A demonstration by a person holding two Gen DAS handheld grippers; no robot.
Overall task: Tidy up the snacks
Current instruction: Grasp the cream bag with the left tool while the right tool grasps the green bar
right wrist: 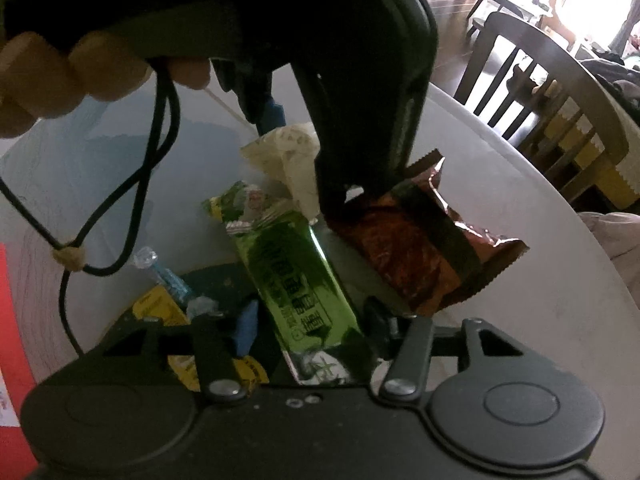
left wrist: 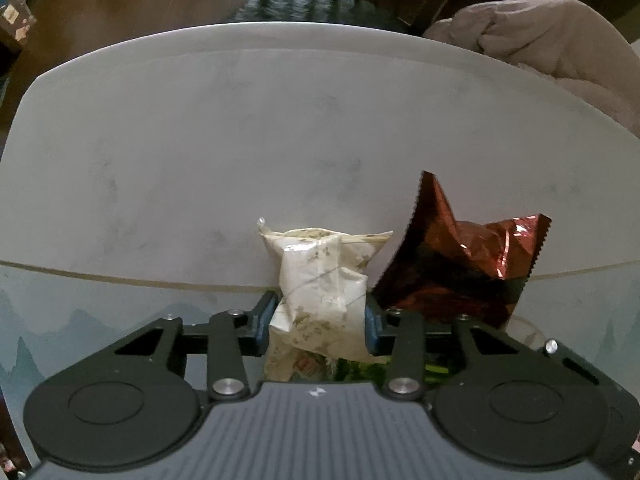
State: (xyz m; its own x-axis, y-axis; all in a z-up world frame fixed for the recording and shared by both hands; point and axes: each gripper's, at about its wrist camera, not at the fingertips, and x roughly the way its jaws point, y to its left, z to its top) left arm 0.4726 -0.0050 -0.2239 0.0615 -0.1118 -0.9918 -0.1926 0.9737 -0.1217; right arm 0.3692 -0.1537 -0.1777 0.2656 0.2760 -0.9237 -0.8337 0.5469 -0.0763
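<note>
My left gripper (left wrist: pixel 318 316) is shut on a cream snack packet (left wrist: pixel 320 280), held upright over the white round table (left wrist: pixel 280 140). A red foil snack bag (left wrist: pixel 460 264) stands just to its right. In the right wrist view the left gripper (right wrist: pixel 288 120) comes down from above onto the cream packet (right wrist: pixel 288 152), beside the red foil bag (right wrist: pixel 420 248). My right gripper (right wrist: pixel 308 324) has its jaws around a green snack packet (right wrist: pixel 296 280) that lies between the blue pads; whether they press it I cannot tell.
A yellow packet (right wrist: pixel 160 312) and a blue-wrapped candy (right wrist: pixel 168 276) lie left of the green packet. A black cord (right wrist: pixel 132 184) hangs from the hand. A wooden chair (right wrist: pixel 540 92) stands behind the table. A pink cloth (left wrist: pixel 540 48) lies at far right.
</note>
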